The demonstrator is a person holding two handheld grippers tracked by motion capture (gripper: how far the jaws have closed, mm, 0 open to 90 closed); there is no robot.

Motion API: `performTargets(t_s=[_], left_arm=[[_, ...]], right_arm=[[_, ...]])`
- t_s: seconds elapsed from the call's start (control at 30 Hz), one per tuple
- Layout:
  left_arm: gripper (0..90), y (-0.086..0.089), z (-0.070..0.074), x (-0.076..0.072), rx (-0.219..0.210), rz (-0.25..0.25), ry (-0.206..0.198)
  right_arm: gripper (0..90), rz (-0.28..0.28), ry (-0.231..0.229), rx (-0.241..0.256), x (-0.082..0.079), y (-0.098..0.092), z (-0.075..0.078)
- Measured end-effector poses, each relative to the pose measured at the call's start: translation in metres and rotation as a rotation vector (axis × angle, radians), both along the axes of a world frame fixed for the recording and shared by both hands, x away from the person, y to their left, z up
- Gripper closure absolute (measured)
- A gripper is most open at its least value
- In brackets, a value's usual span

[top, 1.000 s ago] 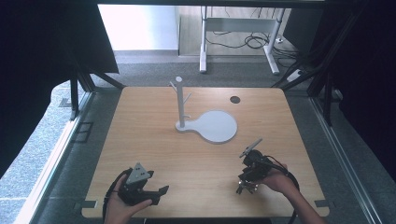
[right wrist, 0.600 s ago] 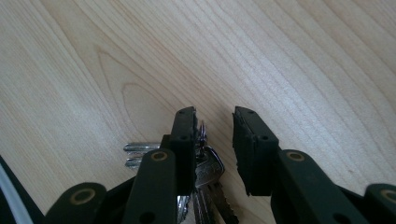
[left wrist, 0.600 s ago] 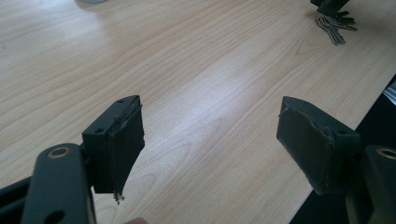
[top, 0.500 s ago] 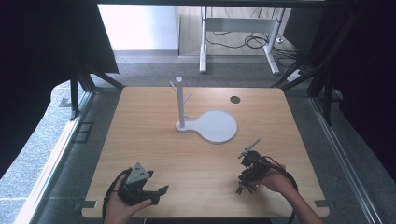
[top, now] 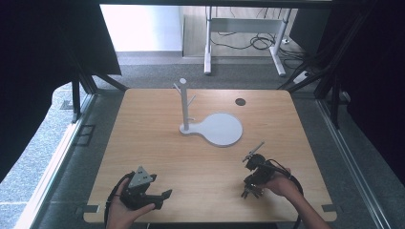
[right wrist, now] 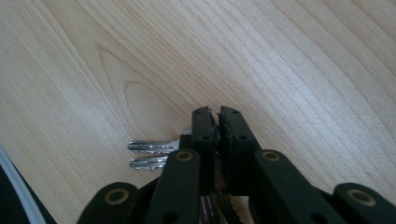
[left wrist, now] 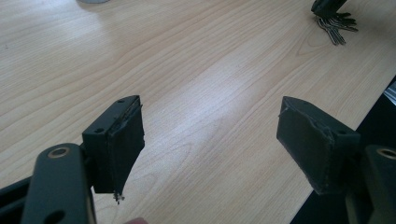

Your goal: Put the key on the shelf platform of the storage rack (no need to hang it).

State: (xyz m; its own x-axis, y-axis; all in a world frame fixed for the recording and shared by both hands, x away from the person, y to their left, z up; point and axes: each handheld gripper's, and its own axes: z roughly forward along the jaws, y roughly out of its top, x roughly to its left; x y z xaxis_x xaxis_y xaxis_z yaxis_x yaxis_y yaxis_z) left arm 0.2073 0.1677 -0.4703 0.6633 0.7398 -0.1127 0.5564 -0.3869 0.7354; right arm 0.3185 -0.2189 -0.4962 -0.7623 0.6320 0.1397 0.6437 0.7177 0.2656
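Fig.: grasp step, w/ right gripper at table's 5 o'clock, jaws clamped on a bunch of keys lying on the wood, left gripper idle, jaws apart, at 7 o'clock; next move likely a lift toward white peg stand at 12.

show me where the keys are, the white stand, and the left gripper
keys (right wrist: 148, 155), right gripper view, on the two silver blades sticking out left of the shut jaws.
white stand (top: 183, 102), high view, on its upright post.
left gripper (left wrist: 210, 140), left gripper view, midway between its two open jaws.
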Motion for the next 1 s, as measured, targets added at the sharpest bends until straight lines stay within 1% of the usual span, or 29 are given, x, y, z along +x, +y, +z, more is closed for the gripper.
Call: performTargets(t_s=[0.1, 0.33, 0.47, 0.67, 0.83, 1.0], left_arm=[[23.5, 0.0, 0.0, 0.0, 0.001, 0.0, 0.0], [23.5, 0.0, 0.0, 0.0, 0.002, 0.0, 0.001], [23.5, 0.0, 0.0, 0.0, 0.001, 0.0, 0.001], [23.5, 0.0, -0.001, 0.0, 0.001, -0.001, 0.001], [23.5, -0.001, 0.0, 0.0, 0.0, -0.001, 0.001], [23.5, -0.002, -0.001, 0.0, 0.003, -0.006, 0.002]], right_arm=[[88.2, 0.001, 0.001, -0.001, 0.0, 0.001, 0.0], [89.0, 0.011, 0.01, 0.001, -0.001, 0.001, 0.001], [89.4, 0.012, 0.007, 0.003, -0.002, 0.0, 0.004], [89.6, 0.018, -0.008, 0.015, -0.004, -0.002, 0.015], [89.7, 0.023, -0.017, 0.015, -0.004, -0.006, 0.025], [89.7, 0.022, -0.037, 0.017, -0.004, -0.008, 0.038]])
